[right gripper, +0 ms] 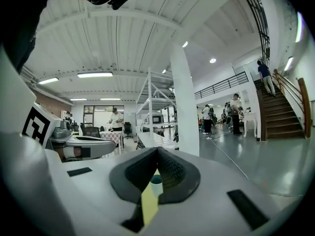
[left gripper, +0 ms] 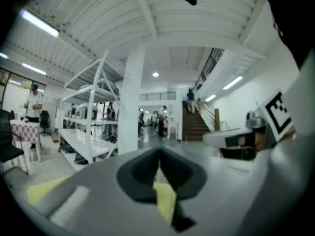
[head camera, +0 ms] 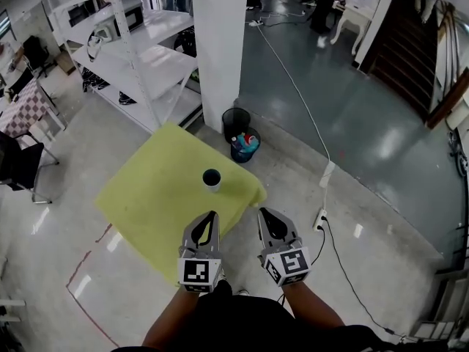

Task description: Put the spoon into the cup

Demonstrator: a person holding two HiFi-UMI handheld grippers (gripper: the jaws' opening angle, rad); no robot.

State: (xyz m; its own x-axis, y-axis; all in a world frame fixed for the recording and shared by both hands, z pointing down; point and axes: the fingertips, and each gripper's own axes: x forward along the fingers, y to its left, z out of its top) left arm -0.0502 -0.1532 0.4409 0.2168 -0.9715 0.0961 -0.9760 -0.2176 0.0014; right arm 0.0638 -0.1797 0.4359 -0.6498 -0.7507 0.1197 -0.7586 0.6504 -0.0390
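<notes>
A white cup (head camera: 212, 180) with a dark inside stands upright near the near corner of a yellow table (head camera: 157, 196). No spoon shows in any view. My left gripper (head camera: 212, 215) hovers over the table's near edge, just short of the cup, jaws shut and empty. My right gripper (head camera: 261, 212) is beside it, off the table's right corner, also shut with nothing held. In the right gripper view the cup (right gripper: 156, 185) peeks through the gap below the closed right gripper (right gripper: 157, 151). In the left gripper view only yellow table (left gripper: 165, 200) shows under the closed left gripper (left gripper: 160, 154).
A white pillar (head camera: 220, 50) rises behind the table, with two black bins (head camera: 244, 145) at its foot, one holding bottles. White shelving (head camera: 139, 57) stands at the back left, a chair (head camera: 22, 167) at the left. A cable and power strip (head camera: 320, 218) lie on the floor right.
</notes>
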